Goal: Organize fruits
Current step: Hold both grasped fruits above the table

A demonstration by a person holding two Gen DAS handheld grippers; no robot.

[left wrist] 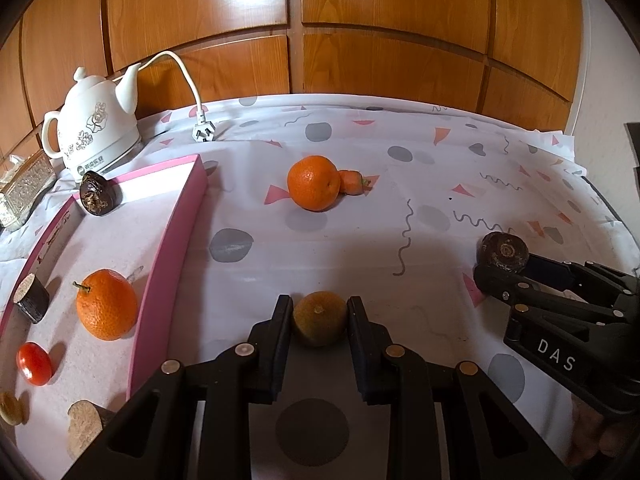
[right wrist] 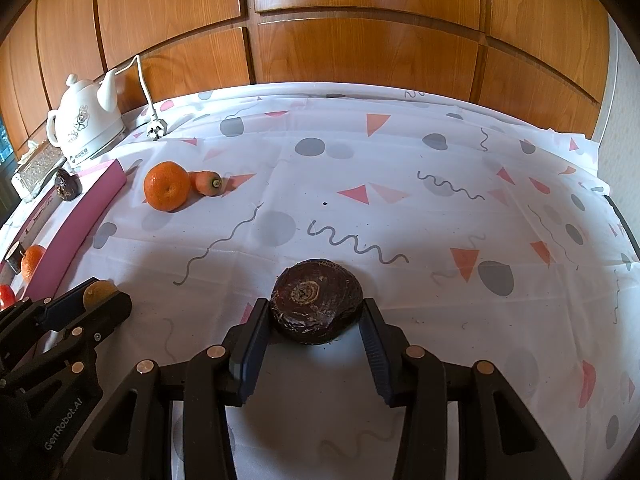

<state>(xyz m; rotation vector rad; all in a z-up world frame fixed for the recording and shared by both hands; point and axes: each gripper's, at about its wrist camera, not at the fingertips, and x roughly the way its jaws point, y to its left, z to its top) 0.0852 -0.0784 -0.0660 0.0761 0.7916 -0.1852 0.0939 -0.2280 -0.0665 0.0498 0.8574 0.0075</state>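
Wood panels backed the cloth-covered worktop [right wrist: 400,184]. Left gripper [left wrist: 319,312] had its jaws clenched on a greenish mandarin [left wrist: 319,318] beside the pink tray [left wrist: 168,240]. Right gripper [right wrist: 316,316] stood with jaws released around a dark brown fruit [right wrist: 316,306], left pad touching, right pad apart.

We get two wrist fisheyes, both low over the tablecloth [left wrist: 360,240], facing the wood panels at 12 o'clock. Left view sits close by the pink tray [left wrist: 160,264] at 9 o'clock. Both views share the kettle [right wrist: 84,128] and the orange [left wrist: 313,182].
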